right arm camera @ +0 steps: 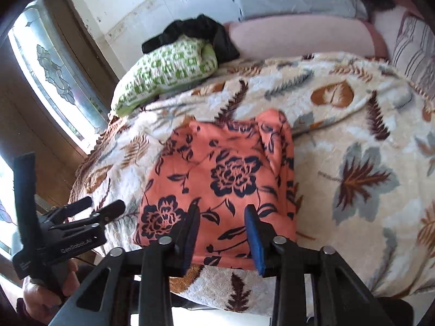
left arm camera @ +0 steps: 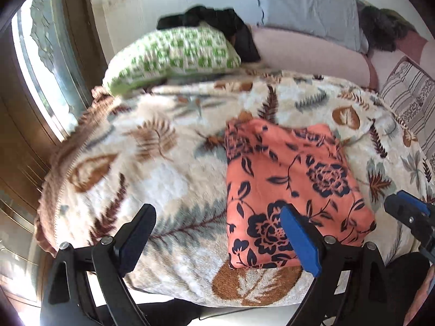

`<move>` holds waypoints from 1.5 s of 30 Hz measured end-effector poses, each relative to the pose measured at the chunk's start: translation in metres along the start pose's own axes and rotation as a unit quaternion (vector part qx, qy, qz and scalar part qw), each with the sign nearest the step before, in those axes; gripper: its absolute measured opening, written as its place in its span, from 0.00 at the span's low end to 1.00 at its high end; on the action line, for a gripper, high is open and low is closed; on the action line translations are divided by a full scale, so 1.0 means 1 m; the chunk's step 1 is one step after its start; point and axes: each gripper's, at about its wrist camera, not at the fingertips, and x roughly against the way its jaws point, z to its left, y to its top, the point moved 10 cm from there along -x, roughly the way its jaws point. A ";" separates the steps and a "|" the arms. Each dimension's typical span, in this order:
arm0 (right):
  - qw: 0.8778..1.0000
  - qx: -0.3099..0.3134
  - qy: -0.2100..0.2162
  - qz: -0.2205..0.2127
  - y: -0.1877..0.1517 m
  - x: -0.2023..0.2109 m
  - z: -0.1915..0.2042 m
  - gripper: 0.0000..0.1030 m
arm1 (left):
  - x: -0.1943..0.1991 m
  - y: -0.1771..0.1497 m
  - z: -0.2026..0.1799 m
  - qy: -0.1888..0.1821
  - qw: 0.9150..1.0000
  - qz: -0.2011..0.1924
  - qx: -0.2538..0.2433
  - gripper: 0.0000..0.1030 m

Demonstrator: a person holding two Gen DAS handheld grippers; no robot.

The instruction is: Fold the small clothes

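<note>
Left gripper (left arm camera: 217, 235): jaws wide apart, nothing between the pads, nothing touched. It hangs over the near edge of the leaf-print fleece blanket (left arm camera: 168, 179). Bare blanket lies under its left finger and runs clear to the blanket's brown left hem; beyond that hem, a wooden door with a leaded glass pane (left arm camera: 40, 62).

Right gripper (right arm camera: 221, 233): jaws parted, narrower than the left, no cloth pinched between the blue pads. No earlier picture to compare against.

Task item: 1 folded coral garment with navy flower print (right arm camera: 217, 179), lying flat on the blanket as a rough rectangle. Its near edge sits just under and ahead of the right gripper's fingers; whether the tips touch it I cannot tell. In the left wrist view the same garment (left arm camera: 288, 187) lies to the right, under the blue right-hand pad (left arm camera: 299, 241); the right gripper's tip shows at the frame's right edge.

A hand (right arm camera: 51, 285) grips the left tool's handle.

Open room: wide stretch of blanket right of the garment. Far side: green-and-white patterned pillow (right arm camera: 168, 70), black cloth (right arm camera: 201, 32) heaped on it, a pink bolster (right arm camera: 299, 38) along the wall.
</note>
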 end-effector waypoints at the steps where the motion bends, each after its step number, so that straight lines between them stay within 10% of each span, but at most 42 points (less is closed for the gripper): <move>1: 1.000 0.002 -0.004 -0.024 0.006 0.017 0.003 0.73 | 0.020 0.009 0.001 0.010 1.000 -0.022 -0.001 0.90; 7: 0.990 0.036 -0.040 -0.131 0.035 0.105 0.023 0.73 | 0.113 0.049 0.010 0.059 0.989 -0.138 0.009 0.97; 16: 0.982 0.051 -0.058 -0.173 0.030 0.173 0.037 0.73 | 0.180 0.060 0.022 0.083 0.976 -0.195 0.045 1.00; 45: 0.979 0.087 -0.039 -0.179 0.035 0.171 0.079 0.73 | 0.214 0.060 0.038 0.069 0.972 -0.218 0.051 1.00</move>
